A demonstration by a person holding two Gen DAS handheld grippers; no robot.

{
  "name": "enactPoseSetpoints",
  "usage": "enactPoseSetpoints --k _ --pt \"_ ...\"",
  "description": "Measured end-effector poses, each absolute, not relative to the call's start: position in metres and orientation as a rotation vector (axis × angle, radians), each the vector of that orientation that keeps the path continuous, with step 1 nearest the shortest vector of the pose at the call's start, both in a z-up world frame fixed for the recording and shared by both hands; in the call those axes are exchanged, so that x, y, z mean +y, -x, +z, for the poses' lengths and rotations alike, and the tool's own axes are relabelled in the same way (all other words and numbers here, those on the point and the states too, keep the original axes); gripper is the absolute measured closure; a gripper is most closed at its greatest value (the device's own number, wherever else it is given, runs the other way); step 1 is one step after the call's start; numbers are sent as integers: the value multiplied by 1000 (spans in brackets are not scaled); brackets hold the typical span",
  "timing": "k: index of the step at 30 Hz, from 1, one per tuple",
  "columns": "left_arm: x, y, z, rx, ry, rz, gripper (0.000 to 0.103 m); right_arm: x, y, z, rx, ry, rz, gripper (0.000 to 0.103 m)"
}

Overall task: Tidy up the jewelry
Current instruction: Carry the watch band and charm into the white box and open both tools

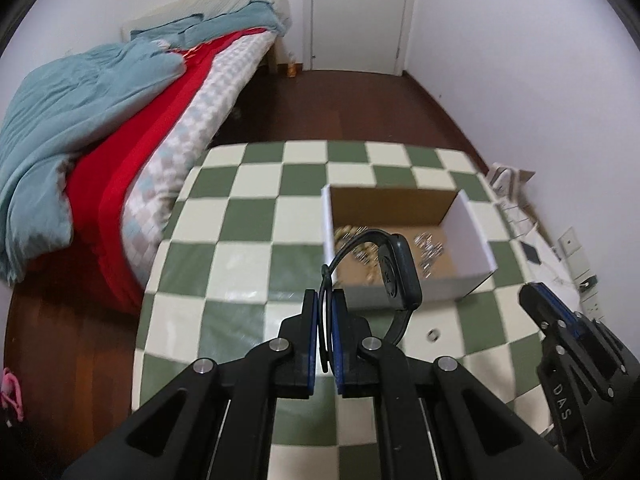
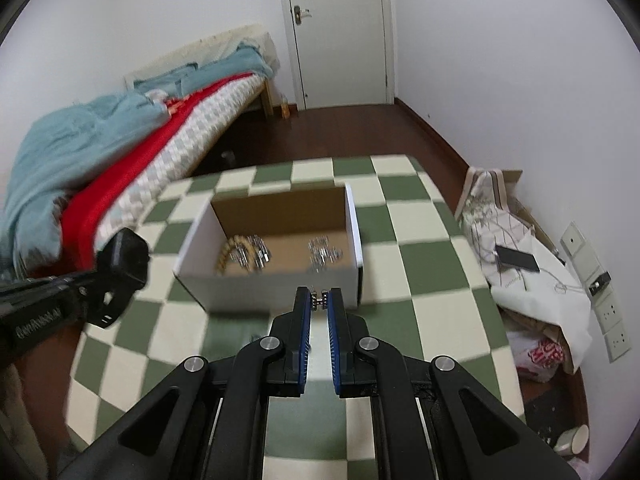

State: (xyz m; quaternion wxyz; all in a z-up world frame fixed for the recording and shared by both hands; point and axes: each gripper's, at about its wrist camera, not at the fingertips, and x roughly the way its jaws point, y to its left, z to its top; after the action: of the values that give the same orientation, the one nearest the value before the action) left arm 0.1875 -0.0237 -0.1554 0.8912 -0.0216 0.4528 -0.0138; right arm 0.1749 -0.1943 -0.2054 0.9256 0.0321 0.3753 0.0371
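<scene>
My left gripper (image 1: 329, 300) is shut on the strap of a black smartwatch (image 1: 400, 276), held above the near wall of an open cardboard box (image 1: 472, 232). The watch also shows in the right wrist view (image 2: 122, 256), at the left. My right gripper (image 2: 319, 300) is shut on a small silver ring (image 2: 319, 301), just in front of the box (image 2: 200, 236). Inside the box lie a beaded bracelet (image 2: 230, 254) and several silver pieces (image 2: 322, 256). One small silver ring (image 1: 433, 335) lies on the checked tablecloth (image 1: 248, 216) near the box.
A bed (image 1: 120, 128) with blue and red covers stands left of the table. A white door (image 1: 360, 12) is at the back. Right of the table lie bags and a phone (image 2: 516, 258); wall sockets (image 2: 612, 316) are beside them.
</scene>
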Motion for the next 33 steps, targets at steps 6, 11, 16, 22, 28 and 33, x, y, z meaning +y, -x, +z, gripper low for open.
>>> enactPoseSetpoints --k 6,11,16,22,28,33 --pt "-42 -227 -144 942 48 -82 99 -197 -210 -181 752 -101 117 94" --pt "-53 -273 -161 1052 112 -167 99 -201 -248 -184 801 -123 144 94" --pt "-60 -309 -186 1152 148 -222 98 -207 -280 -203 886 -160 176 94" --pt "-57 -325 -202 1221 184 -229 83 -203 -308 -227 1004 -184 250 94" --pt "-36 -323 -188 1145 137 -135 11 -206 -316 -234 1068 -221 240 51" --pt "-20 -316 -184 1100 64 -30 0 -211 -313 -226 1057 -220 193 37"
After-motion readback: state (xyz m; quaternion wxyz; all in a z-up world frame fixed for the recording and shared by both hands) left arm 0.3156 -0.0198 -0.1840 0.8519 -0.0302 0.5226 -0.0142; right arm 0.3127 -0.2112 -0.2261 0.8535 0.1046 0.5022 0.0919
